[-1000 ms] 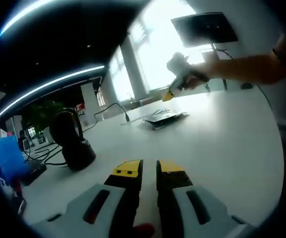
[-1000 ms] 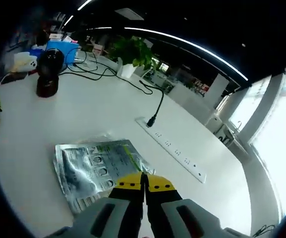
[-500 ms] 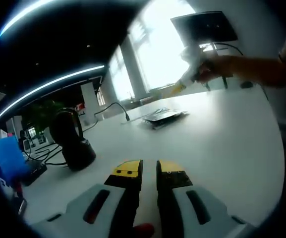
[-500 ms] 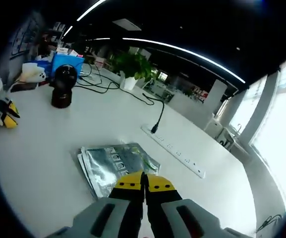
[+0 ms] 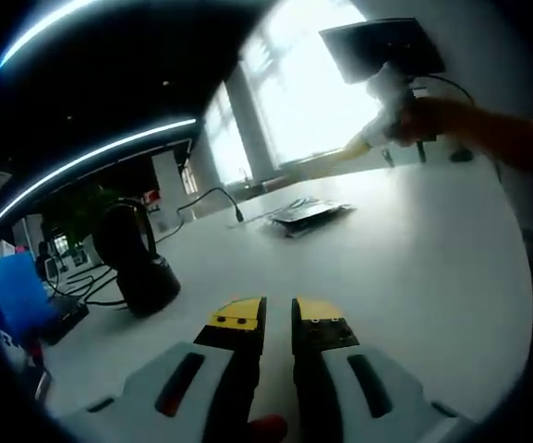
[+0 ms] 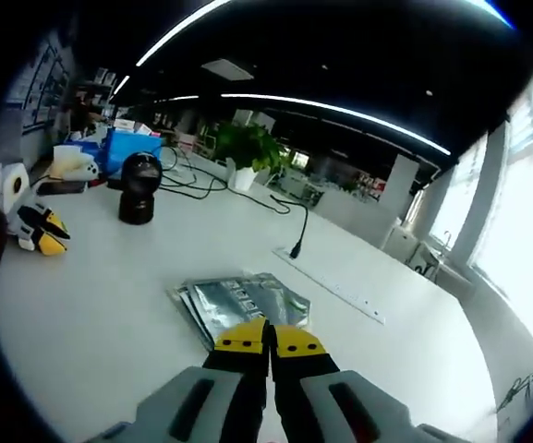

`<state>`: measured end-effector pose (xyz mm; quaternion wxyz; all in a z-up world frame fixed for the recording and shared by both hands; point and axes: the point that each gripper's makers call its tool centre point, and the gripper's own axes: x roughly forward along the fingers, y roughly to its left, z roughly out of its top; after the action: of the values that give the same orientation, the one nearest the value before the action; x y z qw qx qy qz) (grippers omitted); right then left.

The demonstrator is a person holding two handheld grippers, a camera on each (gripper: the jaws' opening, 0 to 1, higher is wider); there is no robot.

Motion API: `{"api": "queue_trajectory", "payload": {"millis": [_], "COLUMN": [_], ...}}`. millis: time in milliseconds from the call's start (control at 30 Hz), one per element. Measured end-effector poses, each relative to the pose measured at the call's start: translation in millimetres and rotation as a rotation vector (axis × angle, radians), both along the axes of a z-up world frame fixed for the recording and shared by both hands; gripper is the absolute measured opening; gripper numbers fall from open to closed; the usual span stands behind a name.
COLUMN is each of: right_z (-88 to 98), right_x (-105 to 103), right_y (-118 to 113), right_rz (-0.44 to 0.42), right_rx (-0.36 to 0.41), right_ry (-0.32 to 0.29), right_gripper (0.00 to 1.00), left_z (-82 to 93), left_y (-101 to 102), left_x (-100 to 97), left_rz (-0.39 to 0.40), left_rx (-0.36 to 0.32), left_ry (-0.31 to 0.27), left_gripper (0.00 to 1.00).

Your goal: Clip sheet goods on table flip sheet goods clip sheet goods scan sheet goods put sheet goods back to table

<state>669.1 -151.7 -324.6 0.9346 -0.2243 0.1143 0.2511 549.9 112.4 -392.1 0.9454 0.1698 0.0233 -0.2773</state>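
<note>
Jaws on both tools are empty: the right gripper (image 6: 269, 343) has its yellow-tipped jaws pressed together on nothing, raised above the table and aimed past the near edge of the sheet goods (image 6: 240, 302), while the left gripper (image 5: 276, 318) holds its jaws a narrow slit apart, low over bare table and well away from the pack.

Risks, judged from this layout. The biggest is the pack itself: it is a flat, glossy silver pouch, or perhaps a few stacked, lying flush on a smooth white table (image 6: 90, 314), so a closed or badly angled jaw would likely skate it along rather than catch an edge. With more than one layer, a pinch could lift only the top one. The power strip (image 6: 335, 289) and its black cable (image 6: 296, 221) lie just beyond the pack's far edge, so a pushed pouch could slide into them. The black round device (image 6: 139, 188) and loose cables toward the far left corner are well apart and less of a worry.

The table is broad, white and mostly bare around the pack. Behind it is an open office with long ceiling light strips, a potted plant (image 6: 246, 146), a blue box (image 6: 129, 148), tall bright windows and a dark monitor (image 5: 381, 48). In the left gripper view the right gripper hangs in a hand above the table's far edge.
</note>
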Motion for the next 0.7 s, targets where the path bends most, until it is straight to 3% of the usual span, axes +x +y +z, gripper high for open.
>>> {"api": "queue_trajectory", "payload": {"millis": [300,400,700], "right_z": [-11.0,-12.1,-27.3], "right_x": [-34.8,-46.2,-75.7], "right_y": [-11.6,-13.5,-18.8], "right_rz": [-0.006,-0.003,0.004], "right_rx": [0.076,0.138,0.179], "right_ry": [-0.007,-0.004,-0.011], "right_gripper": [0.0,0.0,0.0], "left_z": [-1.0,-1.5,-4.0], "left_y": [0.4,0.1,0.3], "left_x": [1.3,1.2,3.3], "left_rz": [0.004,0.004,0.016], "left_rx": [0.01,0.015,0.03], "left_ry": [-0.001,-0.001,0.004], "left_gripper": [0.04,0.04,0.04]}}
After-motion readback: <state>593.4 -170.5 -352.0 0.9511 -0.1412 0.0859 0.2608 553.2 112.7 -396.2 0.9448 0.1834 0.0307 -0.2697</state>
